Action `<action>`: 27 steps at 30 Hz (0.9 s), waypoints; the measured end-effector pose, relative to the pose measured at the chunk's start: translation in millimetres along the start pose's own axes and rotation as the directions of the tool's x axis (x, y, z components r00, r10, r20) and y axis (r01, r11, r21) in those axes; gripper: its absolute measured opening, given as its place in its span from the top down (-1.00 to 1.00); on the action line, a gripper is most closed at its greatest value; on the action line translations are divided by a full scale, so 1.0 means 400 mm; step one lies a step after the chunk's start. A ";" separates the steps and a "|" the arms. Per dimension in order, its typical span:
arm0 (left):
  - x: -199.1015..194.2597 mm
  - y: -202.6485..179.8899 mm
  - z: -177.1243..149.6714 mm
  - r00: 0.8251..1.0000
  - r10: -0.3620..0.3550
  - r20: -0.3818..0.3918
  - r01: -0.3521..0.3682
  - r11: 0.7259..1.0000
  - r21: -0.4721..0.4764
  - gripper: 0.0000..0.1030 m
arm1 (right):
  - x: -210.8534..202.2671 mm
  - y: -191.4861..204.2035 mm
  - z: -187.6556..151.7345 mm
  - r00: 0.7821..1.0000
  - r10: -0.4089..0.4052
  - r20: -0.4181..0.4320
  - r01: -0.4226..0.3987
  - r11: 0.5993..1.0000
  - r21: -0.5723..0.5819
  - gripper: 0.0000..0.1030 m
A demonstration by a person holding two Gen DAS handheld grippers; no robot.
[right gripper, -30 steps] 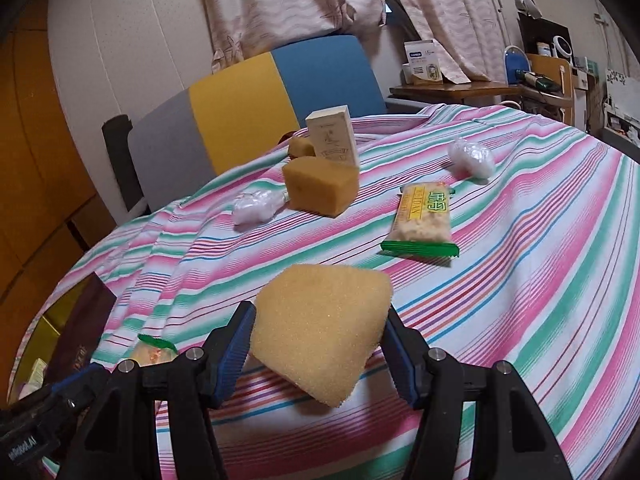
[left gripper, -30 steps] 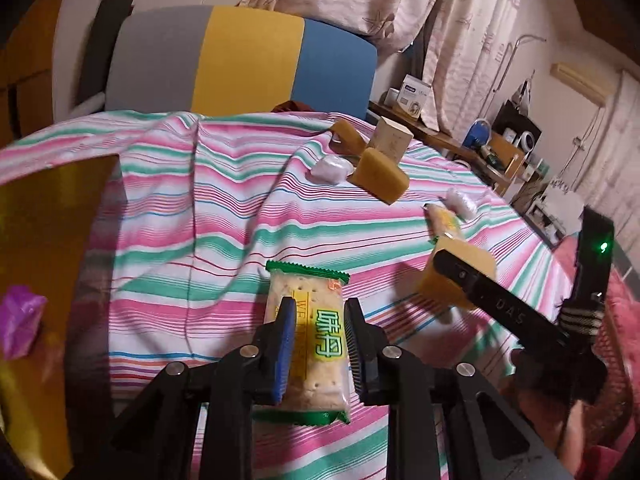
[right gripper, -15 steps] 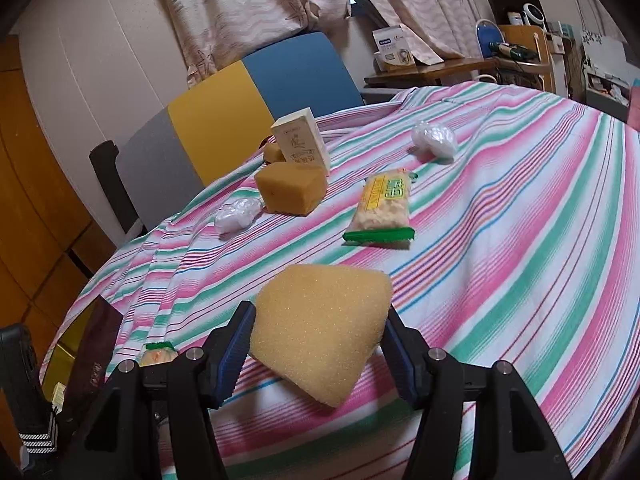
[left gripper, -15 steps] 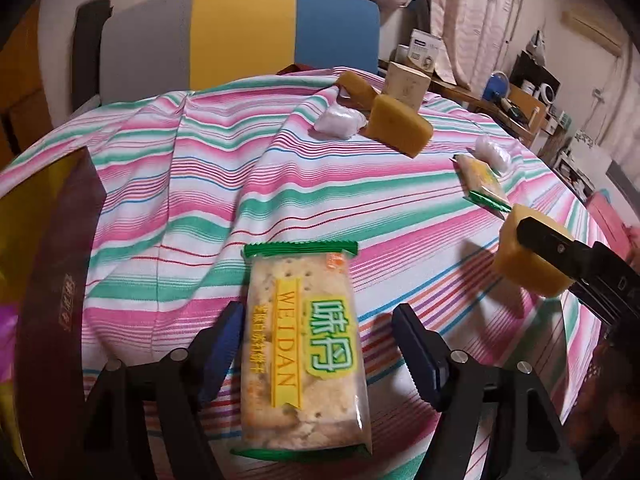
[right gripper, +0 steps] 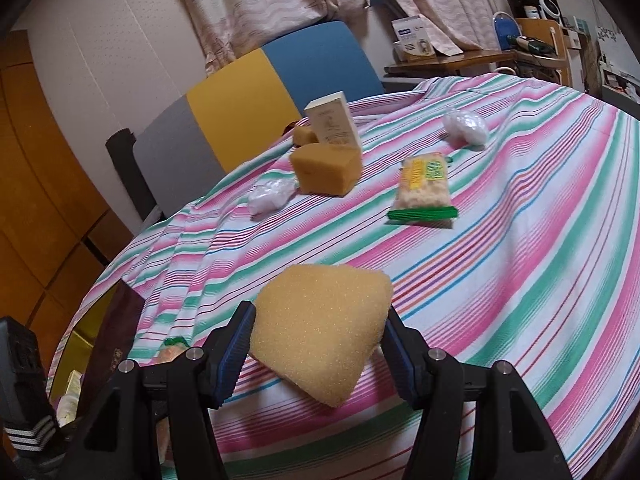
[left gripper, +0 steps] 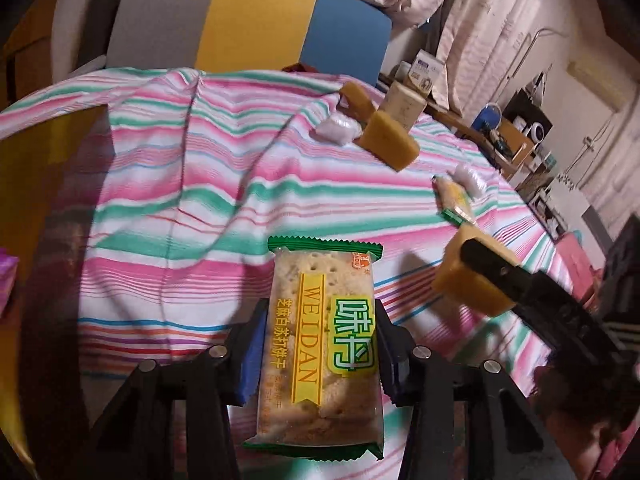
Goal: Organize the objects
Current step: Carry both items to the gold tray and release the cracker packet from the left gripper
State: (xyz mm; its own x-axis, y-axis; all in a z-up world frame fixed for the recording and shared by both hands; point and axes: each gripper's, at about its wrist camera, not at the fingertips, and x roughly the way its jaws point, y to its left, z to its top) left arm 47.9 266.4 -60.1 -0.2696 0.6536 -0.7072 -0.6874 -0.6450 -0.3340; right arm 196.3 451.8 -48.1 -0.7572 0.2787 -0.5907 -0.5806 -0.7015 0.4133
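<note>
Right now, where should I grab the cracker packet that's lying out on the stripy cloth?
Pinch across its two long sides near the middle, coming down from above. The cracker packet lies flat on the tablecloth, long and narrow, with nothing touching those sides; its crimped green end looks thin and floppy, so probably a poor hold.

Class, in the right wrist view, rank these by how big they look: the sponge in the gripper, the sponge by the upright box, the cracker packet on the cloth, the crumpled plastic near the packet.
1. Held sponge, enlarged by nearness.
2. Sponge by the box and cracker packet: too alike to rank.
3. Crumpled plastic.
</note>
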 end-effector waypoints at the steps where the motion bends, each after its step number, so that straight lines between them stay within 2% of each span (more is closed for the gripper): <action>1: -0.014 0.001 0.005 1.000 -0.001 0.014 0.001 1.000 0.001 0.07 | 0.000 0.006 -0.002 1.000 0.005 -0.003 -0.005 1.000 -0.002 -0.21; 6: -0.097 0.027 0.030 0.995 -0.004 0.099 0.005 1.000 -0.017 0.07 | 0.009 0.041 -0.012 0.999 0.029 -0.021 -0.030 0.999 -0.021 -0.21; 10: -0.151 0.083 0.055 0.987 0.042 0.158 -0.033 0.998 -0.060 0.07 | 0.008 0.080 -0.017 0.997 0.066 -0.033 -0.067 0.997 -0.033 -0.21; 14: -0.203 0.171 0.072 0.973 0.129 0.191 -0.105 0.986 -0.130 0.07 | -0.002 0.144 -0.018 0.991 0.128 -0.045 -0.131 0.989 -0.065 -0.21; 21: -0.254 0.352 0.083 0.947 0.274 0.165 -0.221 0.934 -0.280 0.07 | -0.018 0.305 -0.034 0.963 0.256 -0.088 -0.268 0.947 -0.176 -0.21; 27: -0.261 0.481 0.081 0.934 0.341 0.105 -0.281 0.884 -0.374 0.07 | -0.033 0.423 -0.064 0.930 0.338 -0.142 -0.364 0.898 -0.247 -0.21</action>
State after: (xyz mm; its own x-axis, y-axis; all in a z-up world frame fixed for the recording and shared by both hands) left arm -78.2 86.8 -30.4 -0.5569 0.4322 -0.7093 -0.2794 -0.9016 -0.3301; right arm 115.6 312.8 11.9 -0.8583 -0.0707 -0.5083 -0.1720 -0.8935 0.4148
